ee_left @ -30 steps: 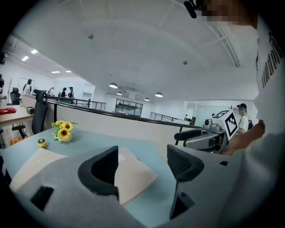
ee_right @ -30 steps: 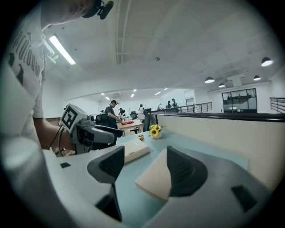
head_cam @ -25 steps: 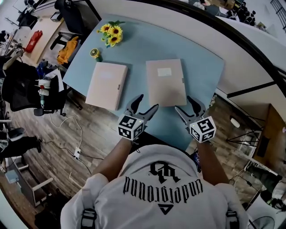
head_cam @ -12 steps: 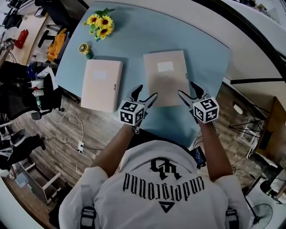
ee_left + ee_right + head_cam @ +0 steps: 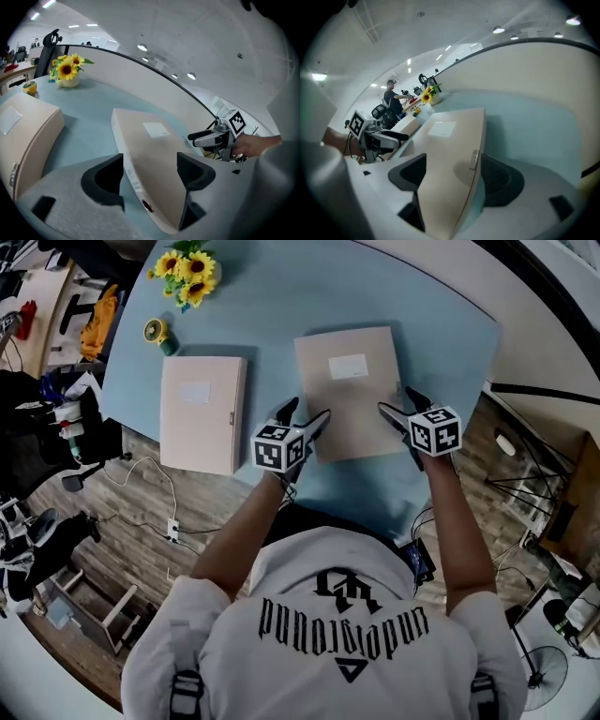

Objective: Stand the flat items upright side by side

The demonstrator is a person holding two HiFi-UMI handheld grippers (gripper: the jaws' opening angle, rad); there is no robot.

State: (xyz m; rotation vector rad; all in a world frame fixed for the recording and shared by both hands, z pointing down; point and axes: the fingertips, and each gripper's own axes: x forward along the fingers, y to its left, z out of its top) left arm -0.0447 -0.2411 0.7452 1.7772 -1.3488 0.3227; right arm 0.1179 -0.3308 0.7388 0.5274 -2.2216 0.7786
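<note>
Table [image 5: 441,324] first: a pale blue top bearing the right file [image 5: 352,390], which lies flat with its long axis running away from us and its short near end toward our hands. Left of that file, well apart and parallel to it, lies the left file [image 5: 200,413], also flat, so neither has been stood up yet. At the right file's near left corner is our left gripper [image 5: 305,415], jaws apart and straddling the spine edge without pressing on it. At its near right corner is our right gripper [image 5: 401,407], whose jaws have just been opening and now stand wide, with the file's edge and its clasp [image 5: 474,159] between them but not squeezed. Both grippers point along the file from its near end, one at each long side, about equally close. We judge the coming move turns on that: each gripper closes on its own long edge, and together they tip the file up onto an edge.
</note>
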